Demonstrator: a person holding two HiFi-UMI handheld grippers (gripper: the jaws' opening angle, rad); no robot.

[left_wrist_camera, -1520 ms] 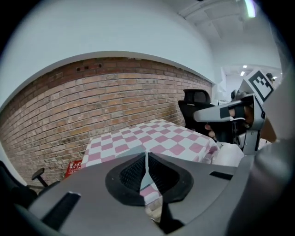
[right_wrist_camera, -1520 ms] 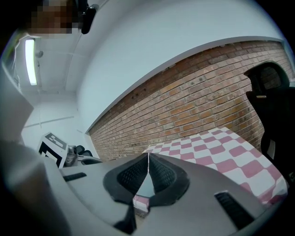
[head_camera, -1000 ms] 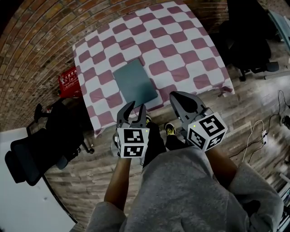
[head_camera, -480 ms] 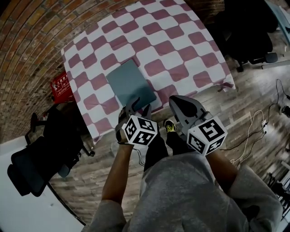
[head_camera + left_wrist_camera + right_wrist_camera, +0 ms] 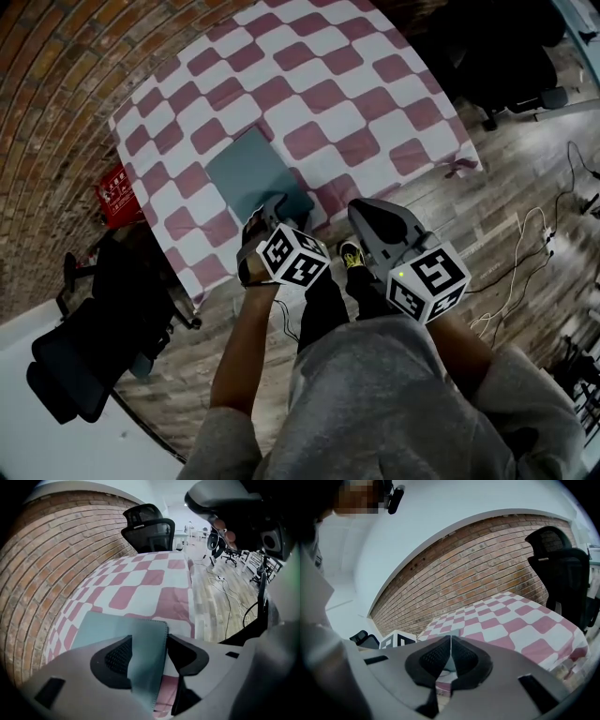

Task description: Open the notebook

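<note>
A closed grey-green notebook lies near the front edge of a table covered by a pink-and-white checked cloth. My left gripper points steeply down over the notebook's near right corner. In the left gripper view its jaws are opening, and that corner of the notebook shows in the gap of the left gripper, with neither pad pressing on it. My right gripper hangs to the right, off the table's edge. Seen in the right gripper view, the right gripper is shut with nothing in it.
A black office chair and a red box stand on the floor left of the table. Another dark chair is at the upper right. Cables trail over the wooden floor. A brick wall rises behind the table.
My left gripper has sunk toward the notebook's near corner, rolled over, and spread its jaws wider. The right gripper has dropped slightly and stays shut.
</note>
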